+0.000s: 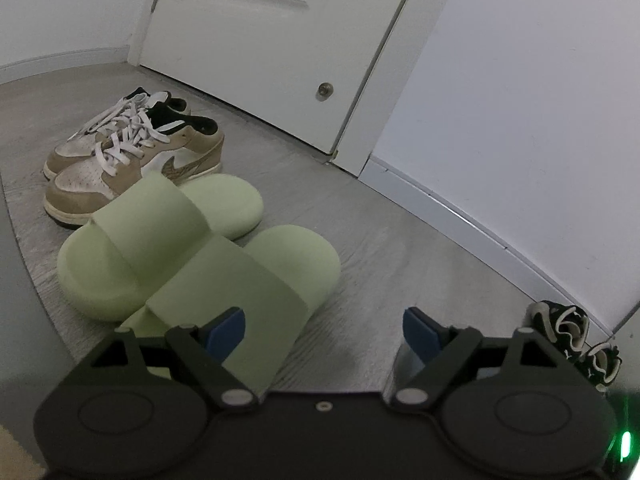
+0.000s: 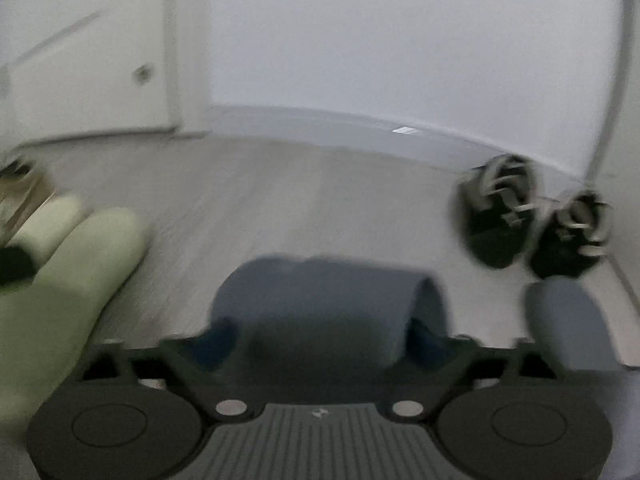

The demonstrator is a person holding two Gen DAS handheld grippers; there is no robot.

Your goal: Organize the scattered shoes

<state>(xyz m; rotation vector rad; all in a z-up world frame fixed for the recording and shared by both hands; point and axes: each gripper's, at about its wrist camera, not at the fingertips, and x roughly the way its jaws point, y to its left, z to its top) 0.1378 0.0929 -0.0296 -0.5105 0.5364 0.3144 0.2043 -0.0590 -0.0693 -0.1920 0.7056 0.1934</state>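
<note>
In the left wrist view a pair of tan and white sneakers [image 1: 132, 152] stands side by side on the grey floor, with a pair of pale green slides [image 1: 160, 220] lined up just in front. My left gripper [image 1: 324, 328] hovers open over the nearer green slide and bare floor, holding nothing. The right wrist view is blurred. There my right gripper [image 2: 320, 340] has the wide strap of a grey-blue slipper [image 2: 320, 300] filling the gap between its blue pads. A second grey-blue slipper [image 2: 568, 320] lies just to its right.
A pair of small black shoes with pale laces [image 2: 500, 216] sits by the baseboard at the right, also at the left wrist view's right edge as black shoes [image 1: 568, 332]. A white door [image 1: 260, 40] and white walls close the back. The green slides [image 2: 80, 248] lie left of the right gripper.
</note>
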